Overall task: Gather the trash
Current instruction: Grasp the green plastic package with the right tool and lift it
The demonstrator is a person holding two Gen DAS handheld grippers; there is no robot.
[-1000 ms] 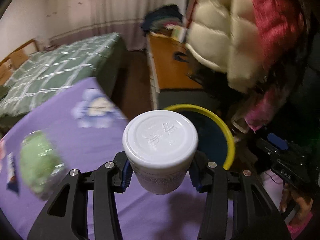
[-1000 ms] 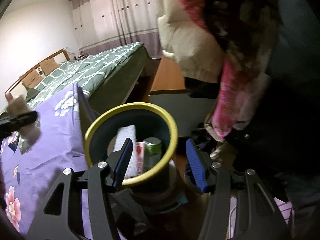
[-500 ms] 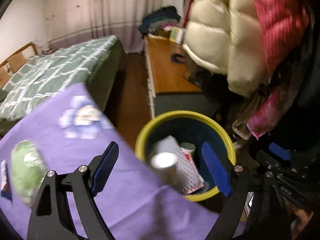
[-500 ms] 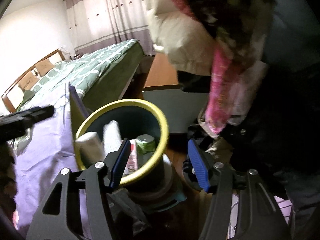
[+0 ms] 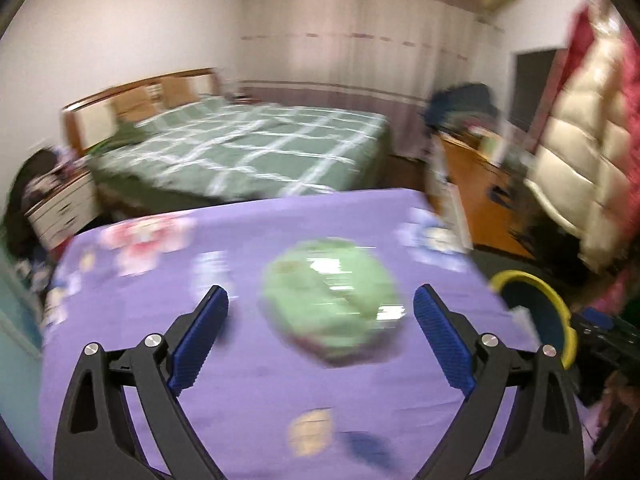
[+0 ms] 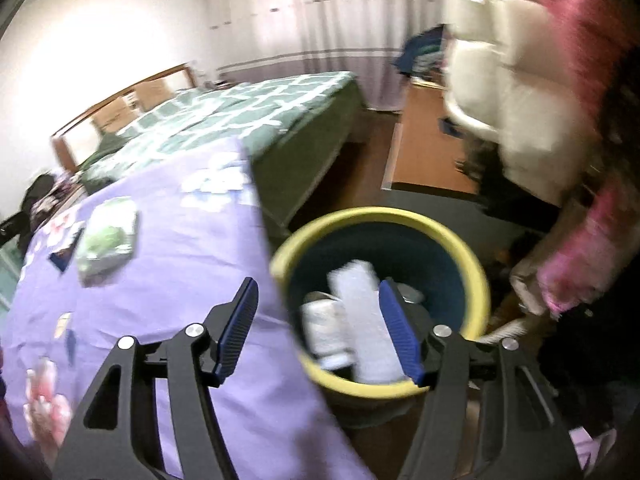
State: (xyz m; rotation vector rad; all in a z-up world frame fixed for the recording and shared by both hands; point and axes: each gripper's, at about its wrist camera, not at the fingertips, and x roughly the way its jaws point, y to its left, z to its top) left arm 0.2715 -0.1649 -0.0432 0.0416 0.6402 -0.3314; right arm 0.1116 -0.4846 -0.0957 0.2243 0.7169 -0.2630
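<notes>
1. The round dark-blue waste bin with a yellow rim stands on the floor just off the right edge of the purple flower-printed tablecloth.
2. Inside the bin lie a white ribbed oblong piece and a white cylindrical jar side by side; a small greyish round thing shows behind them, too blurred to name.
3. The left gripper has its jaws opening and standing wide, with nothing clamped; its blue pads touch nothing.
4. Ahead of it, framed in the gap between the jaws, the crumpled green plastic wrapper lies on the cloth, near the middle of the table.
5. The right gripper hangs over the bin's near rim, its jaws opening and holding nothing.
6. In the right wrist view the green wrapper sits well left of the bin, beside a dark blue flat packet.
7. Two small scraps, one yellowish and one dark blue, lie on the cloth close below the left gripper.
8. The cloth around the wrapper is bare; the table's far edge meets a green checked bed.
9. Puffy cream and pink jackets hang to the right above the bin.
</notes>
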